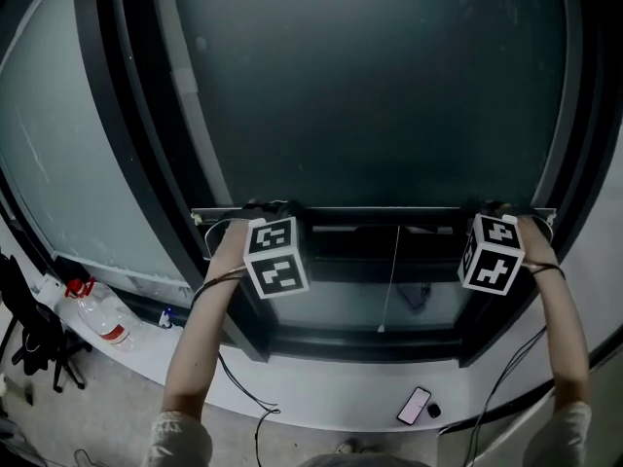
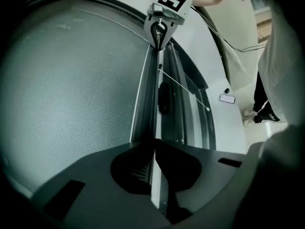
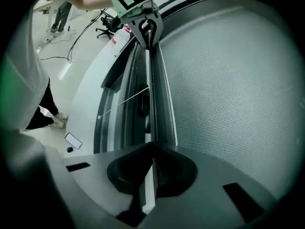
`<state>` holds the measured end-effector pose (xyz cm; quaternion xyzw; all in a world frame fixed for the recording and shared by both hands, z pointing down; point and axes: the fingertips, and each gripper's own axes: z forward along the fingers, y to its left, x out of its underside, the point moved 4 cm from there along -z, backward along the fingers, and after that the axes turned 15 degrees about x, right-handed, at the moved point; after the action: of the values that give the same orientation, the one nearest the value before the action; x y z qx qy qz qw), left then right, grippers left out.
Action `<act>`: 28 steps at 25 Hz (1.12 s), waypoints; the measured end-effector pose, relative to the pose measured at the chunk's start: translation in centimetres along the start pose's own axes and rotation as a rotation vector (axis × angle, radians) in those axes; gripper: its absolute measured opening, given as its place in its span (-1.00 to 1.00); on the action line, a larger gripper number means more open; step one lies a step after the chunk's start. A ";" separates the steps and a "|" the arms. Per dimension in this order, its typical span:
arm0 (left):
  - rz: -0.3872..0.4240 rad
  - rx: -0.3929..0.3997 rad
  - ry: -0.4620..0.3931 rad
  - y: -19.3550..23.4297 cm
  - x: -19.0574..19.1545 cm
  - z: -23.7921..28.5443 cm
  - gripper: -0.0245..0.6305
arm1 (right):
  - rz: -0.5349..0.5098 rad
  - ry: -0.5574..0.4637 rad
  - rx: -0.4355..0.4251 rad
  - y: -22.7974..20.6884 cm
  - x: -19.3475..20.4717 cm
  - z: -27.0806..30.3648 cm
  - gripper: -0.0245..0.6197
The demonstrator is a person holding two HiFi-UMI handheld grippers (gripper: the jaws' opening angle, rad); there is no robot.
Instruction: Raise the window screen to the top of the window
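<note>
The window screen is a dark grey mesh point(image 1: 370, 86) with a thin pale bottom bar point(image 1: 380, 209) that runs level across the window. My left gripper point(image 1: 265, 207) is shut on the bar near its left end, and my right gripper point(image 1: 492, 207) is shut on it near its right end. In the left gripper view the jaws point(image 2: 154, 142) pinch the bar's edge point(image 2: 143, 99), with the mesh point(image 2: 71, 89) to the left. The right gripper view shows its jaws point(image 3: 152, 144) clamped on the same bar point(image 3: 151, 94), mesh point(image 3: 228, 89) to the right. A thin pull cord point(image 1: 391, 270) hangs from the bar.
Below the bar lies the dark window frame and sill point(image 1: 370, 343), with a handle point(image 1: 414, 295) on it. A phone point(image 1: 415, 405) rests on the white ledge. A water bottle point(image 1: 102, 321) and an office chair point(image 1: 29, 334) stand at the left. Cables trail from both arms.
</note>
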<state>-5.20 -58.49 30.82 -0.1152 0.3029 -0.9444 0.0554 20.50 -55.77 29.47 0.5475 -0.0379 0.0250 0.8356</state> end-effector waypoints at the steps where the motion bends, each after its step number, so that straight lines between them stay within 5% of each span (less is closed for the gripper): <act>1: 0.002 -0.024 -0.002 0.8 -0.2 -1.0 -0.87 | -0.001 -0.002 0.028 -1.1 -0.1 -0.5 -0.88; 15: 0.026 -0.292 -0.063 9.4 -2.7 -11.6 -0.87 | -0.029 0.007 0.252 -13.9 -1.3 -5.4 -0.88; 20: 0.087 -0.361 0.042 10.7 -3.2 -13.1 -0.87 | -0.053 -0.004 0.288 -15.9 -1.9 -6.2 -0.88; 28: 0.115 -0.485 0.094 15.2 -4.6 -19.1 -0.87 | -0.060 0.009 0.423 -22.5 -2.8 -9.1 -0.88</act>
<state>-5.05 -59.31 6.03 -0.0637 0.5288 -0.8438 0.0659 19.87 -56.42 5.02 0.7115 -0.0117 0.0102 0.7026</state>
